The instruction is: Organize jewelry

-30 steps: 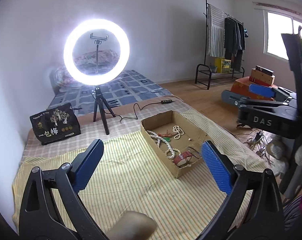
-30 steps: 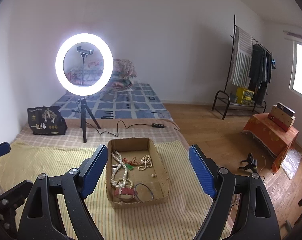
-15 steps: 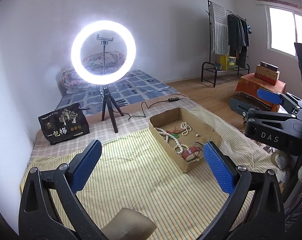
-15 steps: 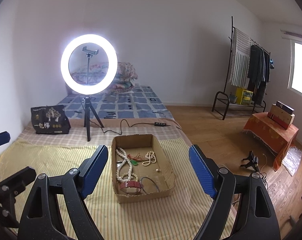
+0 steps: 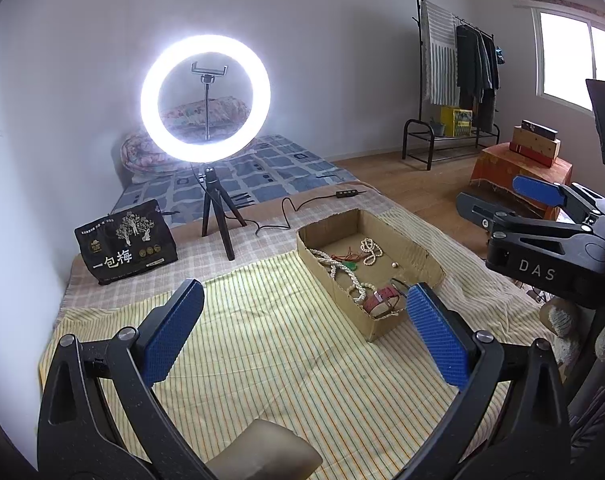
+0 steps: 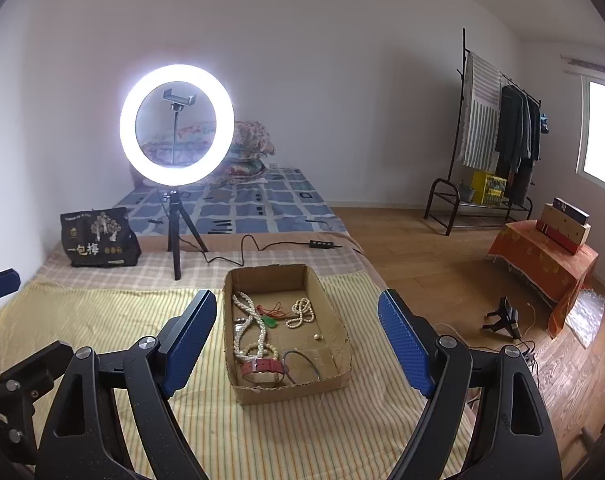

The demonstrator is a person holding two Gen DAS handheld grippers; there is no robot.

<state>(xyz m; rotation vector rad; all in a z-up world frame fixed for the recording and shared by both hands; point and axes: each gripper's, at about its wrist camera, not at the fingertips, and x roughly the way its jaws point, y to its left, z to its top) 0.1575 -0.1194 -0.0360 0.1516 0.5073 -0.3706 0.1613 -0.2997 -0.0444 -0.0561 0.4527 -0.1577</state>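
Cardboard box [image 6: 326, 344] of jewelry near right edge of yellow striped cloth [image 6: 102, 320], long axis running away from grippers. Right gripper [image 6: 298, 340] wide open, empty, box straight ahead between fingers, nearer. Left gripper [image 5: 302, 336] wide open, empty; box lies ahead-right. Red watch [image 6: 262, 366] at near end, bead necklace [image 6: 246, 320] along left wall

A shallow cardboard box [image 6: 334, 380] sits open on the striped cloth, holding white bead necklaces [image 6: 246, 320], a red watch [image 6: 262, 366] and a green pendant [image 6: 269, 322].
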